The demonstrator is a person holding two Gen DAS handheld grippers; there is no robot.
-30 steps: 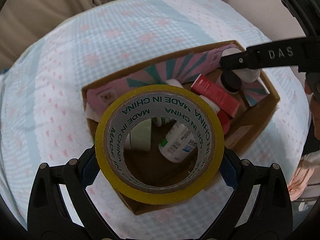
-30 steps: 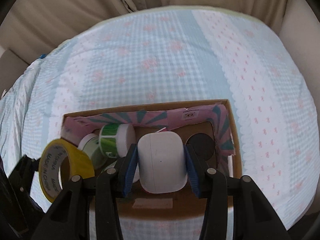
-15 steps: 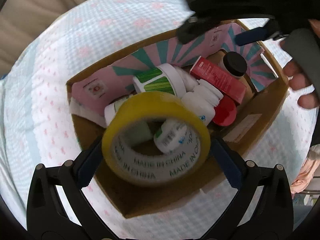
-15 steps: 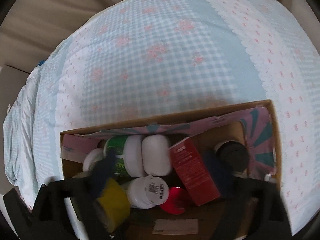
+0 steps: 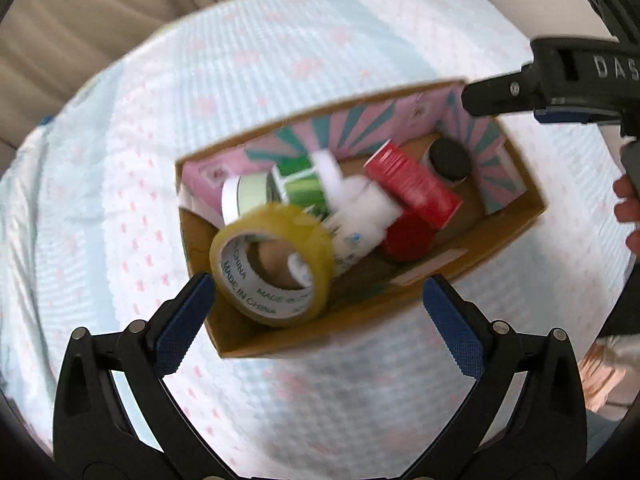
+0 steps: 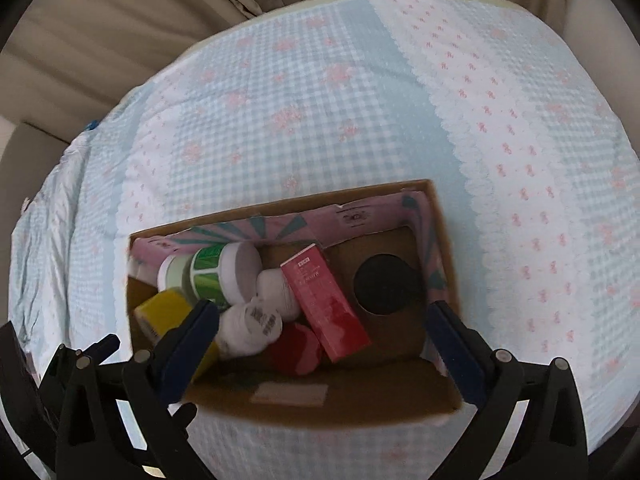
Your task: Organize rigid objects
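A: Where is the tape sitting?

B: The yellow tape (image 5: 272, 264) is lying tilted inside the box (image 5: 400, 292), at its left end, leaning against white bottles (image 5: 360, 208) beside a red carton (image 6: 324, 304).

A: What are the grippers doing?

B: The left gripper (image 5: 316, 316) is hovering spread wide, holding nothing. The right gripper (image 6: 320, 344) is gaping empty over the box, which is resting on a checked cloth (image 6: 320, 100).
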